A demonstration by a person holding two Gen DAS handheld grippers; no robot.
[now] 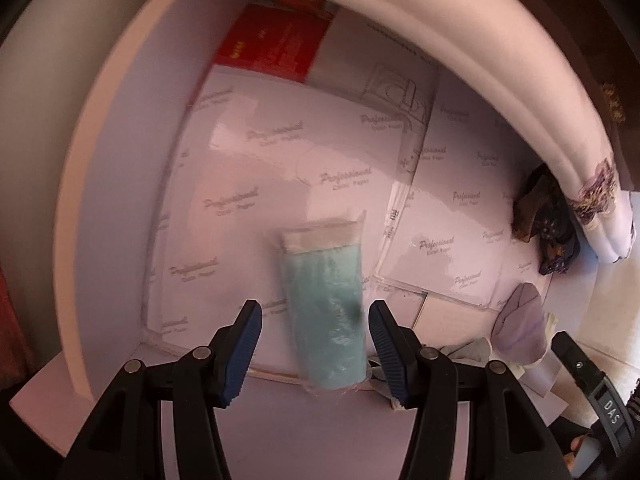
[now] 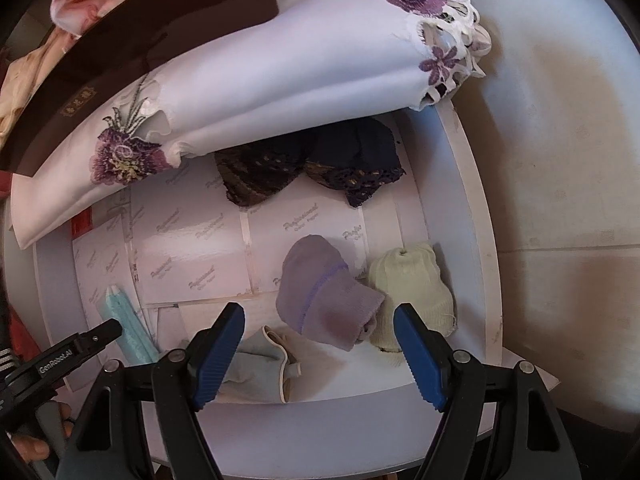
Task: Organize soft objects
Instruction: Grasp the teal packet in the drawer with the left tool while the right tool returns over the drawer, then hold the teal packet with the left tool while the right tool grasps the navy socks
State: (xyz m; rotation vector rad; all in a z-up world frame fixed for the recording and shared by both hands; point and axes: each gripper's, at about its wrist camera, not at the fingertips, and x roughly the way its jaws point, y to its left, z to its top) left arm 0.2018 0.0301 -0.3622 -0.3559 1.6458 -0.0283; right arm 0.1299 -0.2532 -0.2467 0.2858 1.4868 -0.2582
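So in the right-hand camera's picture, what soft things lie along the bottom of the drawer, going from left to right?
Teal packet in clear wrap → pale grey-blue cloth piece → lilac sock → cream knitted sock. The dark lacy pieces lie farther back, so they are left out of the row.

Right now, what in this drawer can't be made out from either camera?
- Red box, left view: far end hidden under the white cloth; print blurred.
- Dark lace bundle, right view: top hidden by that cloth.
- Grey cloth, right view: partly behind the right tool.
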